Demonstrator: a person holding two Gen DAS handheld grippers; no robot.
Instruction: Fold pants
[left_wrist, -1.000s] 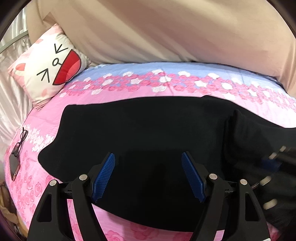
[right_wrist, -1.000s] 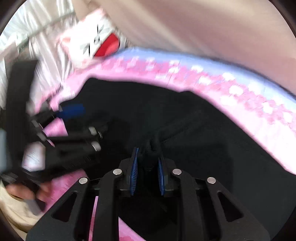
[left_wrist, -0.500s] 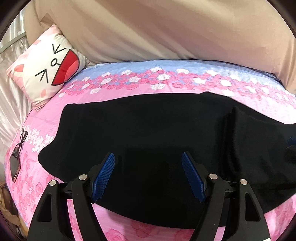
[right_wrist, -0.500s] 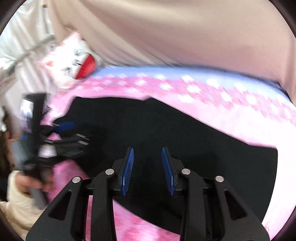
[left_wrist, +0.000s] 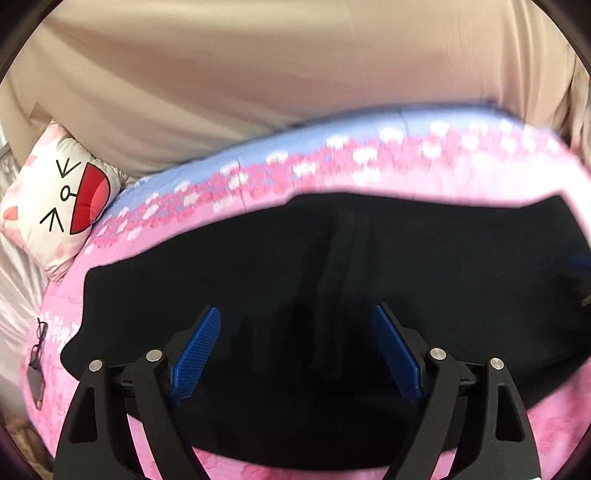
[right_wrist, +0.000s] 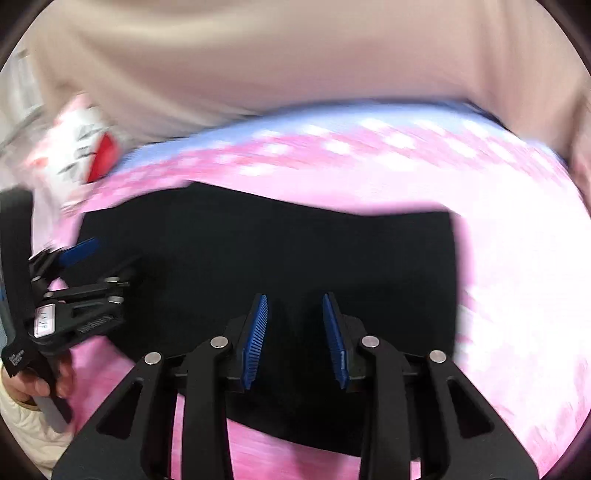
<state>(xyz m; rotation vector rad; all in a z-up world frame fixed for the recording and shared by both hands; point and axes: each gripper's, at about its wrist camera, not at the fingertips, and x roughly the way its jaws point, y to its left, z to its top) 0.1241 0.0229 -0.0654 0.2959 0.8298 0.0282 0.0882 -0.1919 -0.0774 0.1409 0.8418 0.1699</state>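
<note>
Black pants (left_wrist: 332, 266): spread flat on pink floral bedsheet (left_wrist: 461, 162), under and ahead of both tongs. Left gripper (left_wrist: 295, 347): released, wide, empty. Right gripper (right_wrist: 295, 332): released, empty. Cat pillow (left_wrist: 55, 199): ten o'clock.

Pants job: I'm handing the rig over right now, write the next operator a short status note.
Left claw: open, empty, hovering over the near edge of the pants.
Right claw: open, empty, over the pants' right part.
Pants: black, lying flat across the pink bedspread; a vertical ridge near the middle suggests one fold is already laid, though blur makes that uncertain.
Off to the left: cat pillow and glasses, clear of the work.
Left: grip one end and fold again, then smooth.
</note>
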